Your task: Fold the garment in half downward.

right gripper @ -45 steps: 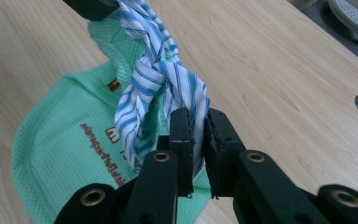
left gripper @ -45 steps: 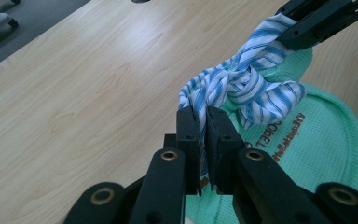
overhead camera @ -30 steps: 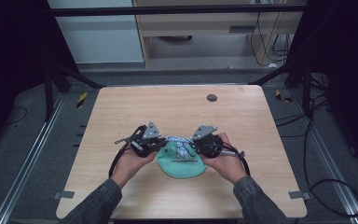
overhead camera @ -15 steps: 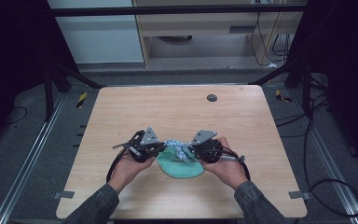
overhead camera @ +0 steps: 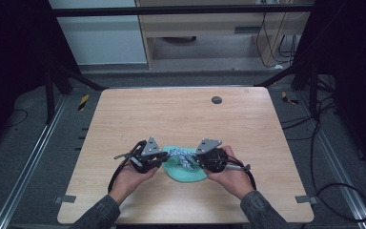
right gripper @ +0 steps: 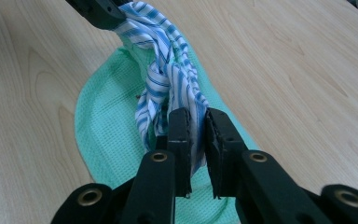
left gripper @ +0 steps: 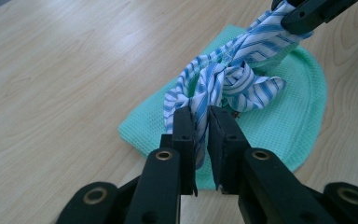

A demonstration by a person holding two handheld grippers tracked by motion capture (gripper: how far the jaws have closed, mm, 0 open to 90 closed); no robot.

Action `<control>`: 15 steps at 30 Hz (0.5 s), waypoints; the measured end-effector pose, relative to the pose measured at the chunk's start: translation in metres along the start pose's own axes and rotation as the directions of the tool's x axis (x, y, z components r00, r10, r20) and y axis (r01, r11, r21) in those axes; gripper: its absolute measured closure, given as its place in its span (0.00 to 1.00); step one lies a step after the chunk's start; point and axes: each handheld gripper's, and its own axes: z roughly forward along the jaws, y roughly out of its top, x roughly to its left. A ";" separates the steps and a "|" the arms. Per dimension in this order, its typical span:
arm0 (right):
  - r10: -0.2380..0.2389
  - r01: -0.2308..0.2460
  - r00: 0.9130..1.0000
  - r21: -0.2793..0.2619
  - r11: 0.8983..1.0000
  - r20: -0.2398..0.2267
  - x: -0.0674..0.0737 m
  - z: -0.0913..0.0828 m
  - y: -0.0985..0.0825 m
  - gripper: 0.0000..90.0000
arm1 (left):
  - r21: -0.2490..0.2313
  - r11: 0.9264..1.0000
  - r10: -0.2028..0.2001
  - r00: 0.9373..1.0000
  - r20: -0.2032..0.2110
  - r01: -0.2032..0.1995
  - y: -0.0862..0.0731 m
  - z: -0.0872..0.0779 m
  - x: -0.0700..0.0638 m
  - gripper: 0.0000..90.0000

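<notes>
We hold the blue-striped cloth (overhead camera: 181, 153), knotted over the green cloth (overhead camera: 187, 170) near the desk's (overhead camera: 171, 114) front edge, clamped by left hand-held gripper (left gripper: 202, 122) and right hand-held gripper (right gripper: 196, 122), bare desk beyond.
</notes>
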 end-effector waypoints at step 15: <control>0.006 -0.005 1.000 0.012 1.000 -0.016 0.009 0.000 -0.012 0.89 | 0.009 1.000 0.007 1.000 0.016 -0.007 -0.015 0.001 -0.010 0.86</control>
